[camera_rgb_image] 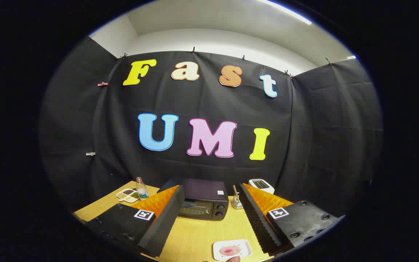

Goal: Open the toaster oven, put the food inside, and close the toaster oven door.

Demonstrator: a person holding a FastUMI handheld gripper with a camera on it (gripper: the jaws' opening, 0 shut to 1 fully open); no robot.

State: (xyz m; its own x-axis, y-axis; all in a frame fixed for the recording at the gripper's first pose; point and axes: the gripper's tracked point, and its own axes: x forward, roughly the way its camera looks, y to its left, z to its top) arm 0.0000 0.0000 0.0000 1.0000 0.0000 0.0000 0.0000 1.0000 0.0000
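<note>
gripper [209, 222] wide open, holding nothing, hovering above the wooden tabletop [195, 236]. toaster oven [204, 203] sitting shut straight ahead, just beyond the fingers and framed between them, door facing this way, knobs down its right side. food [230, 250] on a small white plate [246, 251] down near the fingers, closer to the right one — looks like a flat pinkish slice, probably soft and a bit slippery, so better lifted gently by an edge or moved plate and all. oven itself looks heavy and stiff enough not to slide; door handle too small to make out, likely along the top edge of the door. open tabletop in front of the oven for the door to swing down. bottle [141, 189] and sectioned dish [127, 195] off to the left, wire holder [236, 202] just right of the oven, white device [262, 185] behind that — tightest spot is that right side.
</note>
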